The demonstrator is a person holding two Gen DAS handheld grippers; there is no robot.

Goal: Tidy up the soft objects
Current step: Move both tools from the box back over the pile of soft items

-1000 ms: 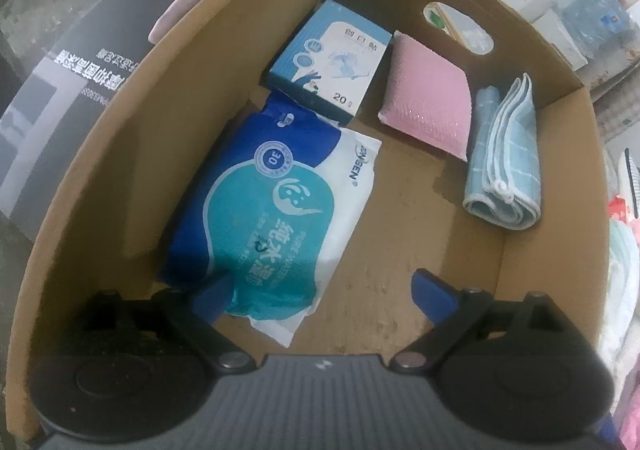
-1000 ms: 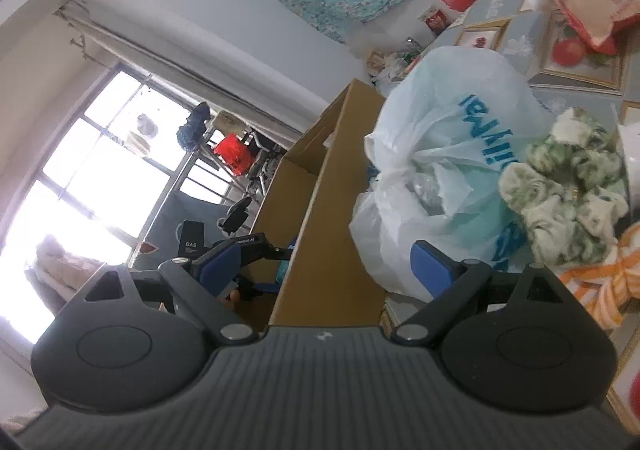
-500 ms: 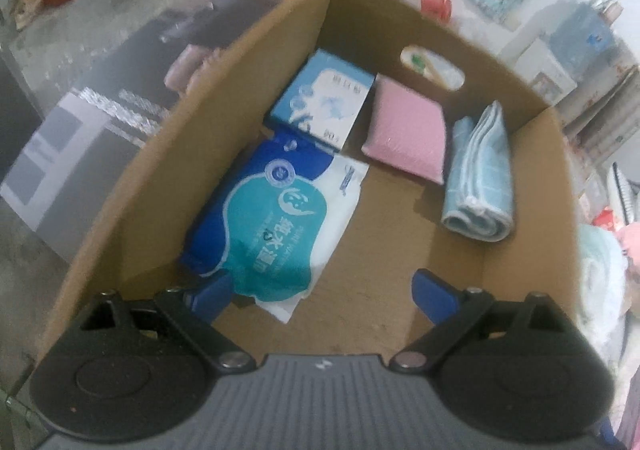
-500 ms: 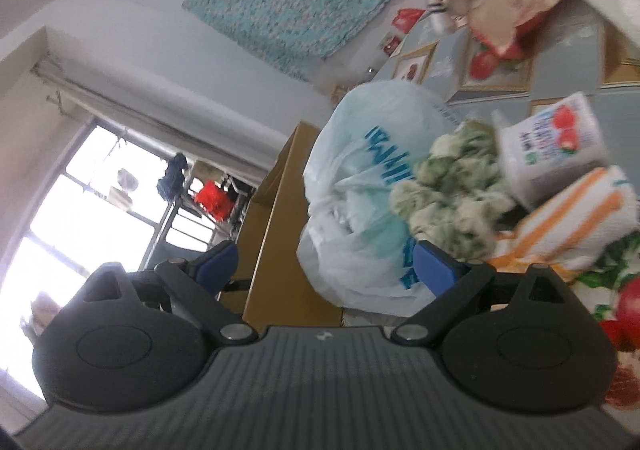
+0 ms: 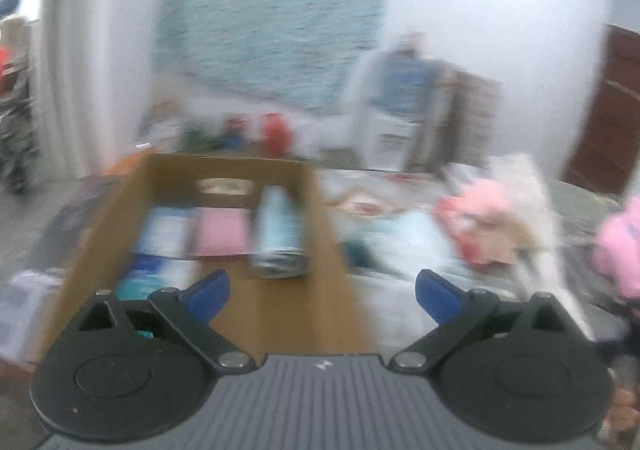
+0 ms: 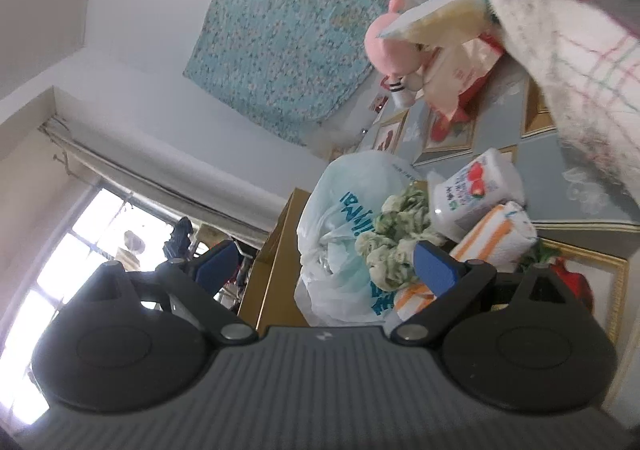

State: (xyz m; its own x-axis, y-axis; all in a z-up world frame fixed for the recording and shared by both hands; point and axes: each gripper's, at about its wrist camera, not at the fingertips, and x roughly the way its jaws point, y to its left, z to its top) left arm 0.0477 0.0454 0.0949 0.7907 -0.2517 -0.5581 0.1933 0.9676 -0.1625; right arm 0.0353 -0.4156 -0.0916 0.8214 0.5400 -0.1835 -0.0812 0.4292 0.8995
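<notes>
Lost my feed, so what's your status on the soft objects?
Left gripper open, empty, above brown cardboard box. Right gripper open, empty, facing white plastic bag and orange-striped folded towel. Left view blurred; nothing seen blocking.

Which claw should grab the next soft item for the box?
Probably right: the right claw is open and empty, facing the green-and-white cloth bundle and striped towel. The left claw, also open, points over the cardboard box.
</notes>
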